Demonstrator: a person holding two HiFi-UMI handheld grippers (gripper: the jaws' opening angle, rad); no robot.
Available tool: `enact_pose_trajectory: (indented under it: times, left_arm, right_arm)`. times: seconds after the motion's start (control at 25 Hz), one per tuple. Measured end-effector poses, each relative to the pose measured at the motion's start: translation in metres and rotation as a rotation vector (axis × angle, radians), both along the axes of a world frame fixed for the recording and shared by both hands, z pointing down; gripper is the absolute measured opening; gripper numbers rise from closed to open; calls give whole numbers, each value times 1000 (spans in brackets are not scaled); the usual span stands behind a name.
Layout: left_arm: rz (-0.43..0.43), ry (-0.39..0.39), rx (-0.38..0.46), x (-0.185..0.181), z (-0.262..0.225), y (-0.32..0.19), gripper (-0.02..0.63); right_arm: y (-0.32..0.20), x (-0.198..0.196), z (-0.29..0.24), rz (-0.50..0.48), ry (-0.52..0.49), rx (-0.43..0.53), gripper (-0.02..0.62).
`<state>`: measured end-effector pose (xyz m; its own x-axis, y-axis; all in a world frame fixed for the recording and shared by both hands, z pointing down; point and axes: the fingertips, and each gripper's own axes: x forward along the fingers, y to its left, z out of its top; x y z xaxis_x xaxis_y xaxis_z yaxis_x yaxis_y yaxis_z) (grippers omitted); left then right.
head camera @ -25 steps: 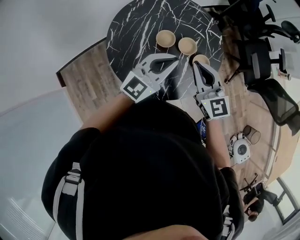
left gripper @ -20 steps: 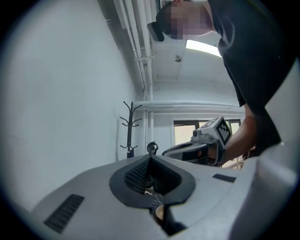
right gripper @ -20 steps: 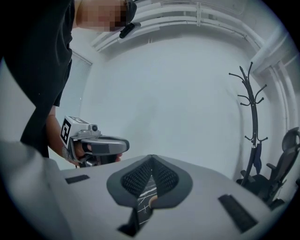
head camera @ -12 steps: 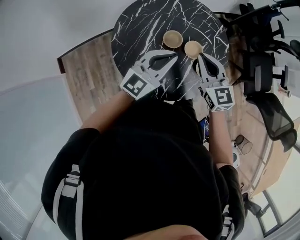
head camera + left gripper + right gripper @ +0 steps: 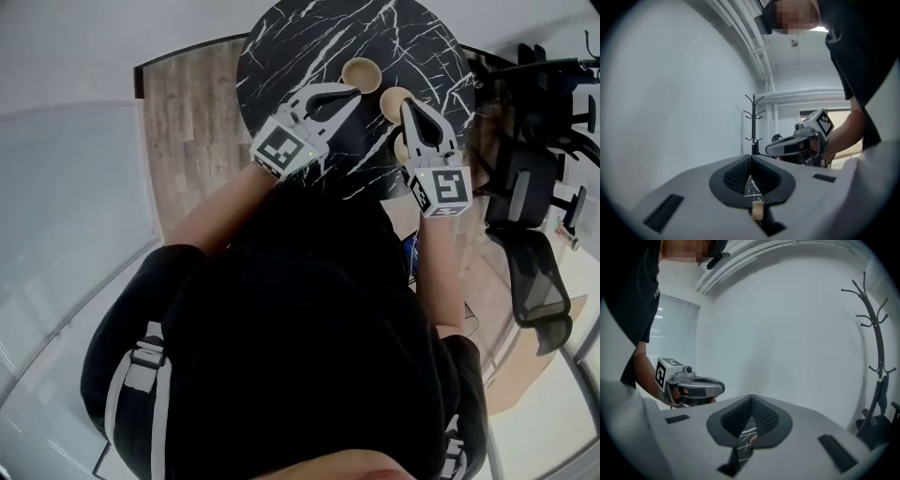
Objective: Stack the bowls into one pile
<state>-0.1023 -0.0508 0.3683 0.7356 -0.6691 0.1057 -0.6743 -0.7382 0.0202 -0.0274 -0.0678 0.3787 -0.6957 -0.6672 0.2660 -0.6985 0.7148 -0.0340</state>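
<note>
Three tan bowls stand in a row on the round black marble table (image 5: pixel 309 37). The far bowl (image 5: pixel 361 73) lies just beyond my left gripper (image 5: pixel 354 91), which is shut and empty. The middle bowl (image 5: pixel 394 98) sits at the tip of my right gripper (image 5: pixel 408 103), also shut and empty. That gripper partly hides the near bowl (image 5: pixel 400 148). In the left gripper view the jaws meet at the left gripper's (image 5: pixel 750 157) tip, with a sliver of bowl (image 5: pixel 757 209) below. The right gripper view shows the right gripper (image 5: pixel 751 397) with its jaws touching.
Black office chairs (image 5: pixel 530 178) crowd the table's right side. Wooden floor (image 5: pixel 187 122) lies to its left, by a white wall. A black coat rack (image 5: pixel 877 357) stands against the wall. Each gripper view shows the other gripper (image 5: pixel 799 145) beside it.
Both grippers have moved forward over the table and lower, closer to the bowls. The right one now covers part of the near bowl. Both stay shut.
</note>
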Motion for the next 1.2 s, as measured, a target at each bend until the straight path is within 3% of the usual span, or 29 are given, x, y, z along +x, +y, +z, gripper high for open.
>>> enact_pose_trajectory:
  times: [0.16,0.36,1.0,1.2]
  left_arm:
    - [-63,-33,-43,2,20,-15,6]
    - [-70,-73,-105,8,45,-32,6]
    - [-83,-281,-545,7,182,-95,6]
    - [-95,-402,-628,-3,222,-110,8]
  right_arm:
    - [-6,4,10,-27,-17,-21,-9]
    - [-13,3,25,-57,-17,-47,-9]
    - [-43,-17,76,-61,-21,-124,-9]
    - [-45,-25,83,-57,-20,-147,-9]
